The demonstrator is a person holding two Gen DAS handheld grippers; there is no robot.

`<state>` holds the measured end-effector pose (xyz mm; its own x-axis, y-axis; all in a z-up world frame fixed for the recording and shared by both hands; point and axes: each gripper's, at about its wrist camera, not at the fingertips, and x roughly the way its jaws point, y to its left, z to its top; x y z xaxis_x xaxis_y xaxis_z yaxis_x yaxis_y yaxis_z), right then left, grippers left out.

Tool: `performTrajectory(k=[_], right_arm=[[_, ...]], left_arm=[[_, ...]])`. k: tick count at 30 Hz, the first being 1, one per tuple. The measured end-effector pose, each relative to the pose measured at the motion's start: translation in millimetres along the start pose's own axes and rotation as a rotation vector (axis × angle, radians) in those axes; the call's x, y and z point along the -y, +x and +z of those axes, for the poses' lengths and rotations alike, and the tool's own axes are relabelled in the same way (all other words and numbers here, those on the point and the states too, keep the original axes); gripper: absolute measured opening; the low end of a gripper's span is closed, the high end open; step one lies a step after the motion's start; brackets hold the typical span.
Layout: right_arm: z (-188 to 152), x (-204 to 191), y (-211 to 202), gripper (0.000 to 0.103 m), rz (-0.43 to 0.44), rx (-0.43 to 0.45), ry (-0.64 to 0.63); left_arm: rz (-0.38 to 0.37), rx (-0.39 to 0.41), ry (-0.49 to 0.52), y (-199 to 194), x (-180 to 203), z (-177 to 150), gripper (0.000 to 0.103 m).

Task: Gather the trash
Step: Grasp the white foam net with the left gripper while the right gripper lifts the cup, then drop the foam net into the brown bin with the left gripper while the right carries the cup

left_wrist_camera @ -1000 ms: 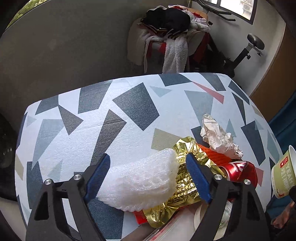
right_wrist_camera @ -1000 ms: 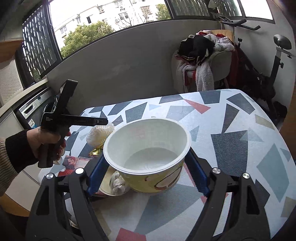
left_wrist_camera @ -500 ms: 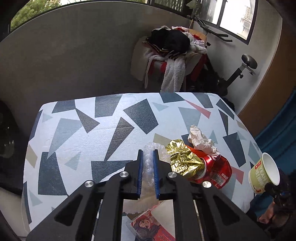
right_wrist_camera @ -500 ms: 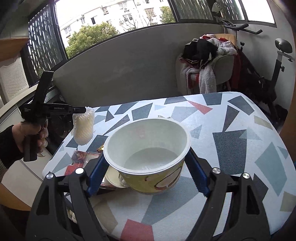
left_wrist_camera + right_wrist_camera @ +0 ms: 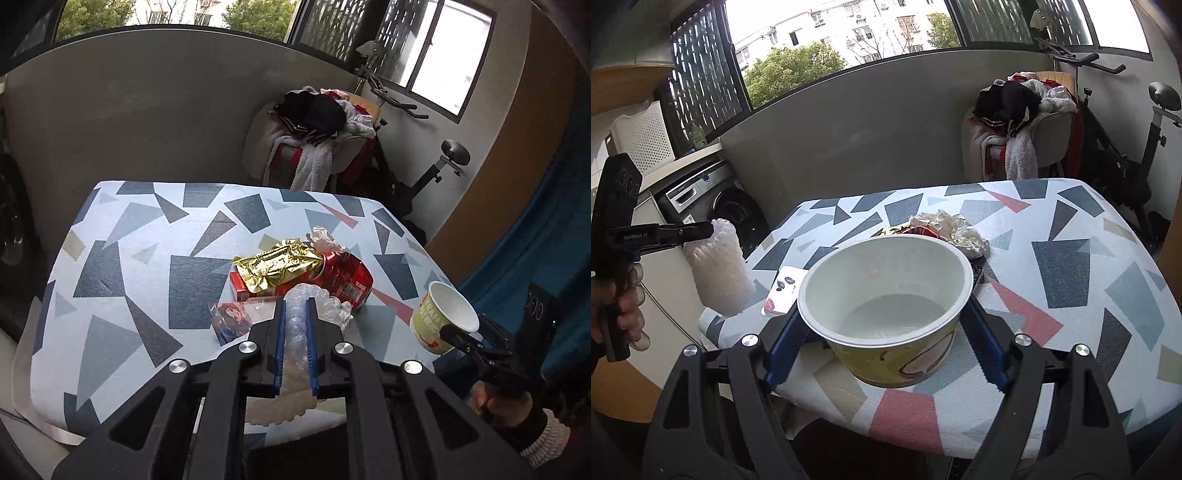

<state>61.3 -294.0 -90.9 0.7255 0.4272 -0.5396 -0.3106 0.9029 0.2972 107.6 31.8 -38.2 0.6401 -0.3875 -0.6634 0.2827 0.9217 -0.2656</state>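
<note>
1. Here, nearest the lens in the left wrist view, the left gripper (image 5: 294, 332) is clamped on a white foam sleeve (image 5: 295, 354), its blue pads squeezed nearly together at lower centre. In the right wrist view the sleeve (image 5: 718, 271) hangs in the air at left of the frame, off the table's edge, with the person's left hand (image 5: 626, 306) wrapped round the handle at the far left.
2. At lower centre of the right wrist view, the right gripper (image 5: 884, 325) grips a yellow paper bowl (image 5: 886, 299) by its sides, jaws spread wide, mouth upward and seemingly empty; in the left wrist view the bowl (image 5: 443, 317) sits at right, the right hand (image 5: 498, 406) below it.
3. Step in hand, as judged: one piece of trash per gripper, both lifted and in transit. No bin is visible, so the next move calls for carrying both to a receptacle, or dropping the sleeve into the bowl, without loosening either grip.
4. Further off, in the middle of the patterned table (image 5: 122, 258), the remaining trash lies heaped: a gold foil wrapper (image 5: 277, 264) over a red box (image 5: 245, 290), a red can (image 5: 345, 277), crumpled tissue (image 5: 323, 238) and a picture card (image 5: 231, 319).
5. Farthest, at upper centre, a chair piled with clothes (image 5: 314, 125).
</note>
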Motion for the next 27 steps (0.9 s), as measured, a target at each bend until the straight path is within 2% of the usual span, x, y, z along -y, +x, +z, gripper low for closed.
performTrajectory(k=[6,10,14,15,16,18,20,25,27], right_arm=[[-18.6,-7.0,-6.7,0.080,0.002,-0.011,-0.016],[-30.8,-5.1,-6.3,0.080,-0.007,-0.027,-0.026],[-45.3,-1.5,-3.1,0.080,-0.012,-0.048,-0.033],[-49.1,-0.7,-2.2,0.080,-0.012,-0.054,-0.034],[-52.8,-0.4,-1.4,0.080,-0.011,-0.059,-0.033],[-59.7,0.7,0.5,0.080,-0.009,-0.070,-0.033],[-67.1,-0.3,3.3,0.080,0.000,-0.085,-0.036],[-89.0,-14.7,15.4,0.080,0.041,-0.146,-0.081],[-99.2,-25.1,21.4,0.080,0.059,-0.176,-0.126]], left_arm=[[-0.043,-0.038,0.005,-5.1,25.9,-74.9,0.011],[-0.066,-0.115,0.057,12.3,43.1,-124.1,0.011],[-0.120,-0.197,0.070,38.2,47.7,-154.7,0.012],[-0.129,-0.202,0.090,42.8,50.3,-159.4,0.019],[-0.129,-0.196,0.123,45.2,53.2,-163.8,0.040],[-0.107,-0.168,0.162,44.0,56.1,-169.2,0.067],[-0.100,-0.139,0.166,39.6,52.9,-168.5,0.071],[-0.019,-0.015,0.145,17.7,31.1,-168.6,0.095],[0.025,0.014,0.150,11.7,22.8,-172.8,0.097]])
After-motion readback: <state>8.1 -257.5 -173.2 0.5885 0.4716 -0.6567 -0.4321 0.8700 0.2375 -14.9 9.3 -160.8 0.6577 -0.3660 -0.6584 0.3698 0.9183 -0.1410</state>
